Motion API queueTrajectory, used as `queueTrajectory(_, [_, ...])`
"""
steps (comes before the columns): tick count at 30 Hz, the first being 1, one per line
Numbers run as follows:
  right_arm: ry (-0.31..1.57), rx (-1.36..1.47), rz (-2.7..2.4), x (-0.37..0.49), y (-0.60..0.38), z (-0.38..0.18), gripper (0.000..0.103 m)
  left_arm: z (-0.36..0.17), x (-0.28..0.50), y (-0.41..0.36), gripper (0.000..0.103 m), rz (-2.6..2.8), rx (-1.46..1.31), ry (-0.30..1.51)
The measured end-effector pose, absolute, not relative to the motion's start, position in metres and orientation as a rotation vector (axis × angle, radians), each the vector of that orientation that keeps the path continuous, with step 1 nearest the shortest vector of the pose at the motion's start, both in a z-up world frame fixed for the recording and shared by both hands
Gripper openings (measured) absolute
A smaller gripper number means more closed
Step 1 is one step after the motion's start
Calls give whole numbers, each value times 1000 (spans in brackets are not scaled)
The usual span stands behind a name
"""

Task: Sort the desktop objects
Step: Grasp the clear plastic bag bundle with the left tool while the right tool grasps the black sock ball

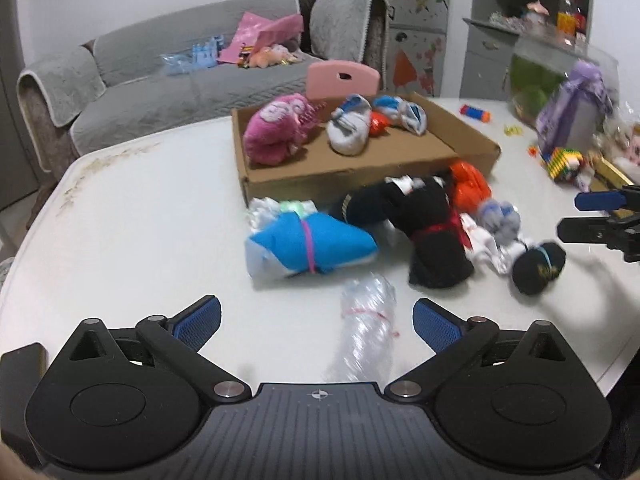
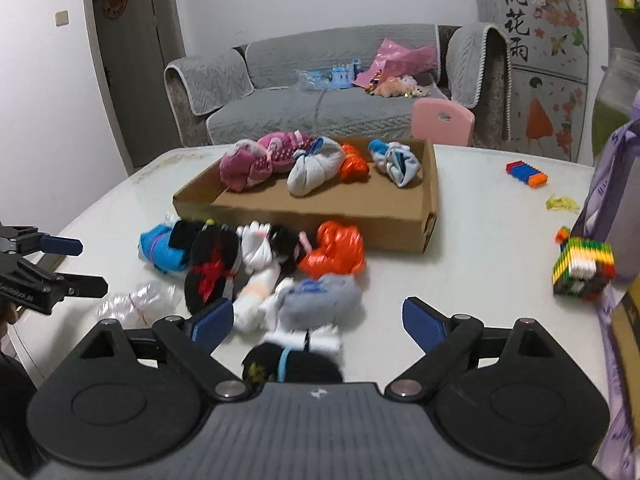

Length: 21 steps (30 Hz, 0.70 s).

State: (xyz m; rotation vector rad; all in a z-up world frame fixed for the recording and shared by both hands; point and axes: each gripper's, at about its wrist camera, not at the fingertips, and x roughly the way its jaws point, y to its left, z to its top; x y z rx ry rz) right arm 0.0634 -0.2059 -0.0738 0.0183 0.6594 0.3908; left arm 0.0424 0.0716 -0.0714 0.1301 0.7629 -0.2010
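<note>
A shallow cardboard box on the white table holds a pink bundle, grey-blue sock bundles and an orange one. In front of it lie a blue bundle, a black bundle with a red band, an orange bag and a small black roll. My left gripper is open, and a clear plastic bundle lies untouched between its fingers. My right gripper is open over a grey sock bundle and the black roll, touching neither.
A multicoloured block cube, a purple bag, an orange-blue toy and a yellow scrap sit on the table's right side. A pink chair back stands behind the box, a grey sofa beyond. The table's left edge curves close.
</note>
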Motion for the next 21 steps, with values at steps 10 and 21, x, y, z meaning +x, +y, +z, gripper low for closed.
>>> queueTrajectory(10, [639,-21,303,44,-178,-109,92,-94,48,54,102,-259,146,799])
queueTrajectory(21, [647,-44,292,41,-170,-129,91,-116,65,48,101,-249,156,876])
